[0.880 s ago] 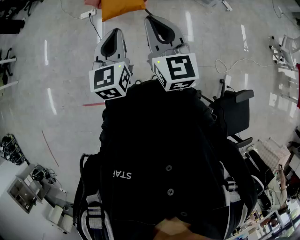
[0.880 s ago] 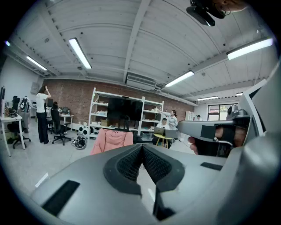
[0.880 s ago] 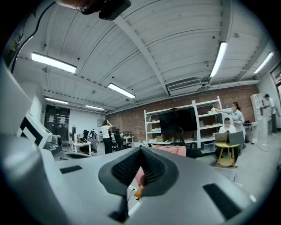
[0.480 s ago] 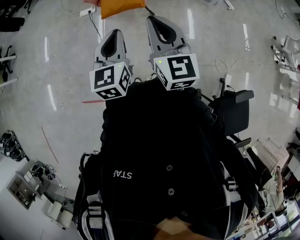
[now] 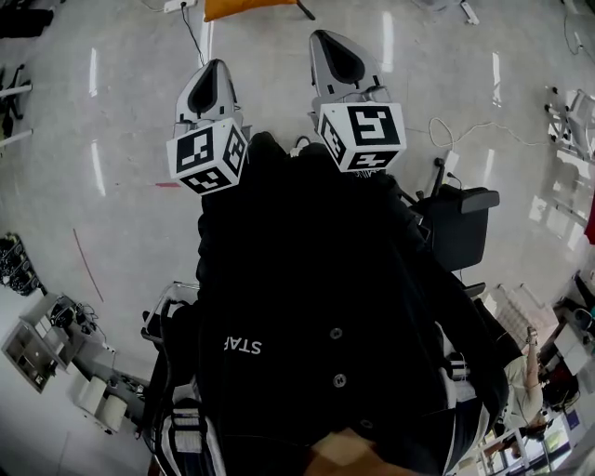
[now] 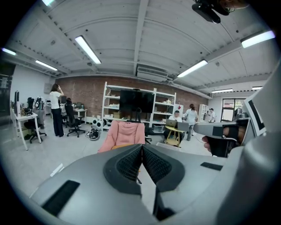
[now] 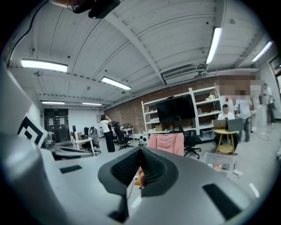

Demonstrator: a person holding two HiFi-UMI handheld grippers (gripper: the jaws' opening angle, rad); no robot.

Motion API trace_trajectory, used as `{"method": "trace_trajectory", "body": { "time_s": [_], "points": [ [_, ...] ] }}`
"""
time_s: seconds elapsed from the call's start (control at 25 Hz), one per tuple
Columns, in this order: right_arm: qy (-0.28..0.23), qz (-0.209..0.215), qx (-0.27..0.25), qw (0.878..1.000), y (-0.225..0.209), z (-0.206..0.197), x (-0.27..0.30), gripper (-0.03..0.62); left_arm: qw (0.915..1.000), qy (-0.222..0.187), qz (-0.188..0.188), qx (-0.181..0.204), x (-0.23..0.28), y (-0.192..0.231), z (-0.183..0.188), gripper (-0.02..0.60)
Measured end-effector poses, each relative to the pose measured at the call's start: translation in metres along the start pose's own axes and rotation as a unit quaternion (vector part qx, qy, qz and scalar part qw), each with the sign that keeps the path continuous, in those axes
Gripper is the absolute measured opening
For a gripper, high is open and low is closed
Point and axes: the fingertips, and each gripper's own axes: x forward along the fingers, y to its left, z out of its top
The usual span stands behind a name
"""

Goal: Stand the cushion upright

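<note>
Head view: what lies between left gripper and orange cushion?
In the head view, only bare floor separates left gripper and cushion; a black cable runs alongside.

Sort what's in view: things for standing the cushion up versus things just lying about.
For the job: orange cushion; left hand-held gripper, shut; right hand-held gripper, shut.
Just around: black office chair; pink chair; shelving unit; small yellow table.

A brick wall [image 6: 88, 94] and white shelving [image 6: 166, 105] stood mid-frame; ceiling strip lights [image 6: 88, 49] glowed above the glossy grey floor [image 5: 121, 214].
</note>
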Motion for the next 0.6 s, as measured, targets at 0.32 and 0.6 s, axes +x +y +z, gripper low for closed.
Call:
{"method": "trace_trajectory", "body": {
  "time_s": [0.32, 0.6],
  "points": [
    [0.030, -0.010, 0.004, 0.999, -0.021, -0.021, 0.043, 0.009, 0.9996, 0.015, 0.018, -0.017, 0.042, 0.036, -0.012, 0.004],
    [0.029, -0.026, 0.009, 0.999, -0.048, -0.028, 0.135, 0.009, 0.9991, 0.030, 0.012, -0.029, 0.140, 0.085, -0.012, 0.005]
  ]
}}
